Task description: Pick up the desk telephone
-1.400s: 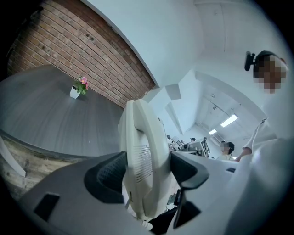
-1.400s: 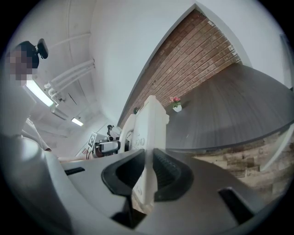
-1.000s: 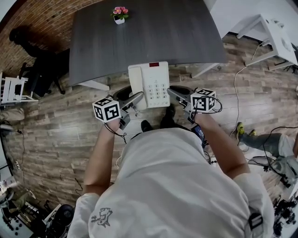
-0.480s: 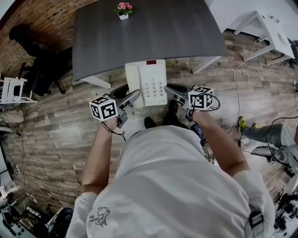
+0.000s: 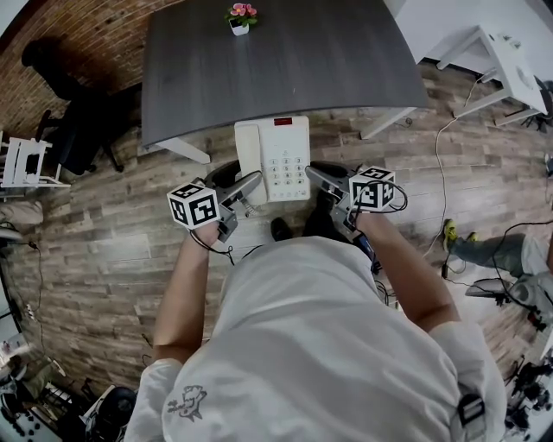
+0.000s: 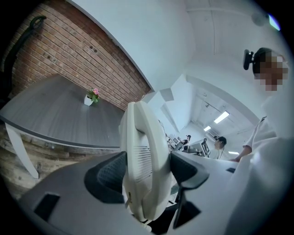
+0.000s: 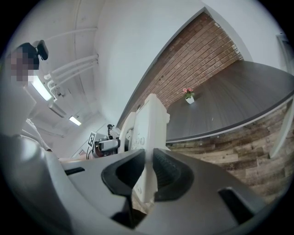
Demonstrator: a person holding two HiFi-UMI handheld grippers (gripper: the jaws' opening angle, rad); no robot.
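Squarely between the two grippers hangs the desk telephone [image 5: 273,160], white, keypad up, its handset [image 5: 249,155] lying along the 9 o'clock side and a small red window at the 12 o'clock end. It is held in the air over the plank floor [image 5: 104,259], with only its far end overlapping the near edge of the table in the head view.

At the telephone's 8 o'clock, the left gripper [image 5: 249,183] has its jaws spread wide and clamped on the thick handset side. In the left gripper view the ribbed pads press against both flanks of the white body [image 6: 146,156], which stands on edge between them [image 6: 148,169]. At 4 o'clock, the right gripper [image 5: 316,173] has its jaws drawn nearly together and pinches the thin edge of the base. In the right gripper view that edge [image 7: 149,124] is nipped tight between the two dark pads [image 7: 149,176]. Each gripper carries its marker cube behind the jaws, the left one [image 5: 194,205] at 7 o'clock of the telephone and the right one [image 5: 374,188] at 4 o'clock.

Beyond the telephone at 12 o'clock spreads the dark grey table [image 5: 285,60], bare but for a small flower pot [image 5: 241,17] with pink blooms near its far edge. A brick wall [image 5: 78,34] fills the 10 o'clock corner, with a black chair [image 5: 73,121] before it. A white stand [image 5: 510,60] sits at 2 o'clock, and cables [image 5: 441,155] trail over the floor at 3 o'clock.
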